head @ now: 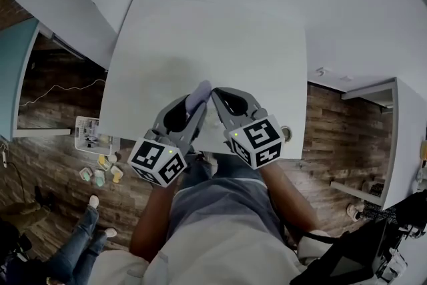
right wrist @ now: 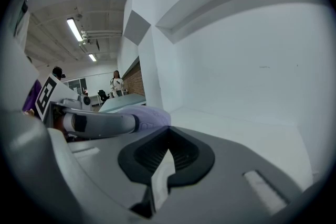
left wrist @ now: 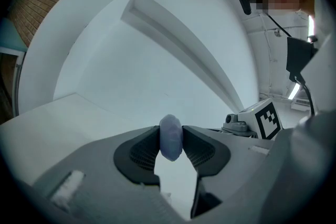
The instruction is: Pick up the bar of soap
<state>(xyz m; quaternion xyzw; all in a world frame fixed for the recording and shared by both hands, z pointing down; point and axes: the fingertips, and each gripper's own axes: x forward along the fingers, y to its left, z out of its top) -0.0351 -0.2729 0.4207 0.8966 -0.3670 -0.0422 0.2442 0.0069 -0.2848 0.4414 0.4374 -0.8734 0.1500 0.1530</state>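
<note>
Soap (head: pixel 198 97) gripped in the left claw (left wrist: pixel 170 138).
Right claw (right wrist: pixel 168 134) closed, empty, just beside it; both near the table's (head: pixel 200 37) front edge, open tabletop ahead.

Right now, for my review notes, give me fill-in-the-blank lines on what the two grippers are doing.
1. The left gripper is shut on the bar of ____.
2. The right gripper has its jaws ____, with nothing between them.
3. The table below both has a plain ____ top.
Missing words: soap; shut; white.
</note>
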